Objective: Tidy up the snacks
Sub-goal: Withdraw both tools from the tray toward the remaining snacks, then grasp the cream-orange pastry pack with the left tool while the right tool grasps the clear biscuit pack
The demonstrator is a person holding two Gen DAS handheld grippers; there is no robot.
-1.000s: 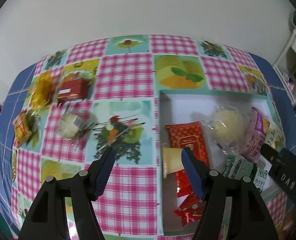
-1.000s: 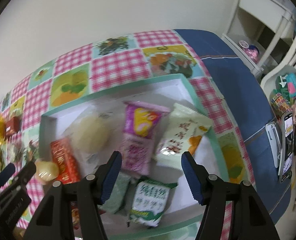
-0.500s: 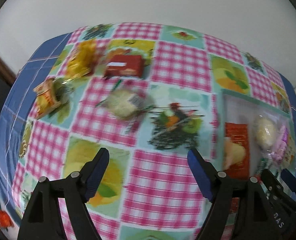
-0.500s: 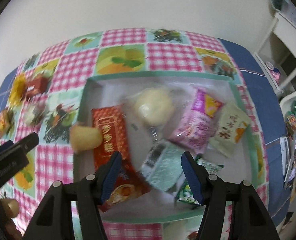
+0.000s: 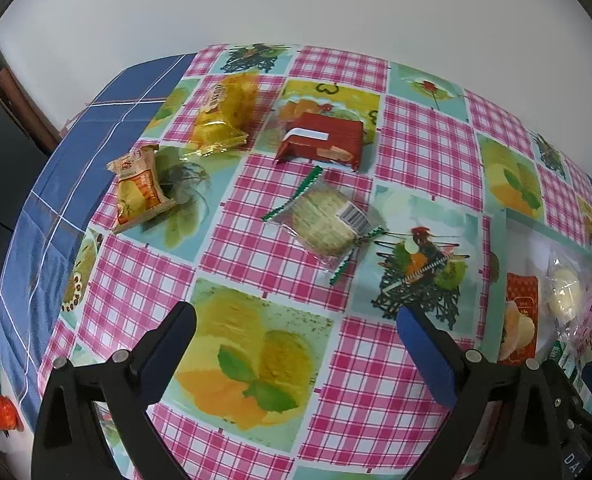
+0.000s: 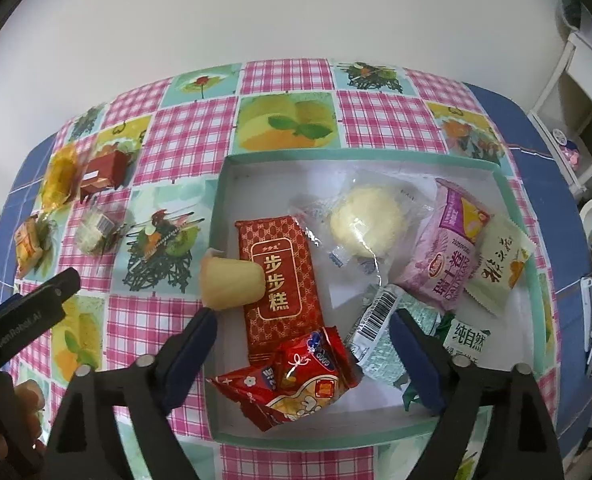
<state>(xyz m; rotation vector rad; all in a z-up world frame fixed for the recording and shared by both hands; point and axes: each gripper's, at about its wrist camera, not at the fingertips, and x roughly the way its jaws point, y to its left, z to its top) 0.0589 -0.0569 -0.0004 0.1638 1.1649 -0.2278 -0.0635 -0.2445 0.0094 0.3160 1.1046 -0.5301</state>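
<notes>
- Black-and-blue left gripper (image 5: pixel 296 332) spread wide, empty, hovering over the checkered tablecloth (image 5: pixel 256 240); right gripper (image 6: pixel 304 330) likewise wide apart, holding nothing, above the near end of the box (image 6: pixel 216 400).
- Nearest inside the box: red foil packets (image 6: pixel 296 384), barcode-marked green packet (image 6: pixel 380 328), green-and-white sachet (image 6: pixel 466 338).
- Further in: long red cake pack (image 6: pixel 278 276), yellow jelly cup (image 6: pixel 230 280) leaning on the box's left wall, round pale bun in clear wrap (image 6: pixel 366 224), purple pack (image 6: pixel 448 252), cream packet (image 6: pixel 500 256).
- Loose on the cloth, left of the box: 4 snacks, namely clear-wrapped round cake (image 5: pixel 326 222), orange pack (image 5: pixel 140 190), red-brown box (image 5: pixel 322 140), yellow bag (image 5: pixel 226 114) farthest.
</notes>
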